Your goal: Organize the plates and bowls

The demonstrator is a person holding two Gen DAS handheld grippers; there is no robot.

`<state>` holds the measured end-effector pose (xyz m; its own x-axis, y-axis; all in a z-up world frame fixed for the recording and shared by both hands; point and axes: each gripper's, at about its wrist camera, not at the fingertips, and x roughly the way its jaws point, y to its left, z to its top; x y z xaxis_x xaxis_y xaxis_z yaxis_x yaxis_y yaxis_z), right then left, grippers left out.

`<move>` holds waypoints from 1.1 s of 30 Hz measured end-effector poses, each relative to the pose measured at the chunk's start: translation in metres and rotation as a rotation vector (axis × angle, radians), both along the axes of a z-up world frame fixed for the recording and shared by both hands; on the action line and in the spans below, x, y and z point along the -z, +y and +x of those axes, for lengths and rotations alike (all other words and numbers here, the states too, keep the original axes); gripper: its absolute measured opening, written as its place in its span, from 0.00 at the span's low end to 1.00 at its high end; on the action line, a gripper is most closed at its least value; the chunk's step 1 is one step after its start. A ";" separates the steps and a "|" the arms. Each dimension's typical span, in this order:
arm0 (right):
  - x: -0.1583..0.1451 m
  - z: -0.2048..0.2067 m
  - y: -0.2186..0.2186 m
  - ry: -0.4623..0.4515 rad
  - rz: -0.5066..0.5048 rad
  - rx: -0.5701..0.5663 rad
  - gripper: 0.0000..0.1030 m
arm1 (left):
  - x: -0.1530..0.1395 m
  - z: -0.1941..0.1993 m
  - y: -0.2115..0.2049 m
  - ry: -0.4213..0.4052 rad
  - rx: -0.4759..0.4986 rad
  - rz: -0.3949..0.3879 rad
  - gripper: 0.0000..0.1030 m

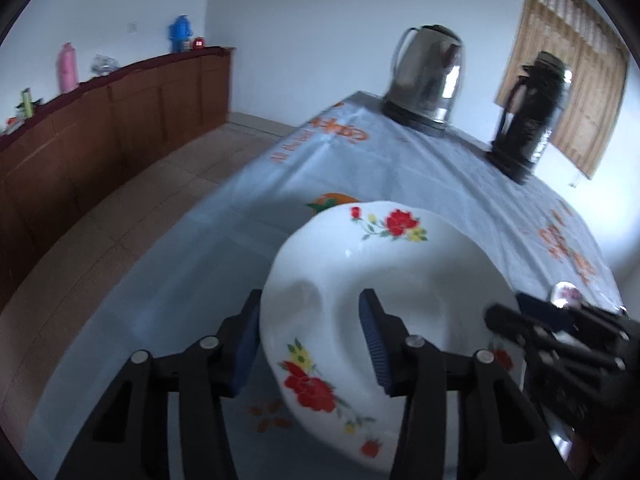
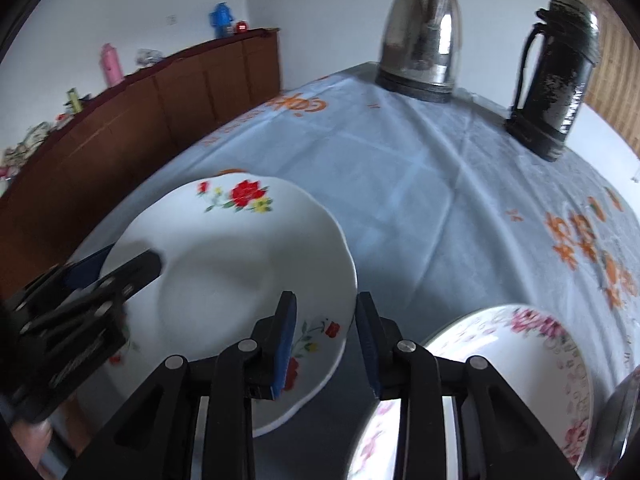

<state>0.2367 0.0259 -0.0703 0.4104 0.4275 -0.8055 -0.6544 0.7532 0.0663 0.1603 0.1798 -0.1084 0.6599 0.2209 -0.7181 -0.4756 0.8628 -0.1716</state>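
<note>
A white plate with red flowers point(image 1: 384, 280) is held tilted above the table. My left gripper point(image 1: 312, 332) has one pad on each side of its left rim, though a gap shows at the right pad. In the right wrist view the same plate point(image 2: 232, 260) fills the left half, with the left gripper's fingers point(image 2: 132, 276) on its far-left rim. My right gripper point(image 2: 326, 340) straddles the plate's right rim, jaws apart and not pressing it. A pink-flowered plate point(image 2: 532, 352) lies on the table under my right gripper. The right gripper shows in the left wrist view point(image 1: 520, 320).
A steel kettle point(image 2: 420, 36) and a dark thermos point(image 2: 556, 76) stand at the far end of the light blue tablecloth point(image 2: 420, 184). A brown cabinet point(image 1: 100, 128) runs along the left wall. A metal rim point(image 2: 624, 420) shows at the far right.
</note>
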 end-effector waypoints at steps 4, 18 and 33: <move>0.001 -0.012 0.000 -0.007 0.019 -0.017 0.32 | 0.000 -0.002 0.004 -0.002 -0.016 -0.009 0.44; 0.007 -0.023 -0.002 -0.064 0.047 0.009 0.28 | 0.001 -0.003 0.008 -0.002 -0.045 -0.012 0.34; -0.008 -0.041 -0.012 -0.161 0.070 0.016 0.28 | -0.010 -0.011 0.000 -0.070 -0.028 0.033 0.33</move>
<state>0.1958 0.0144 -0.0621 0.5388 0.4729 -0.6972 -0.6487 0.7609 0.0148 0.1495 0.1800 -0.0985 0.7014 0.2625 -0.6627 -0.4872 0.8552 -0.1769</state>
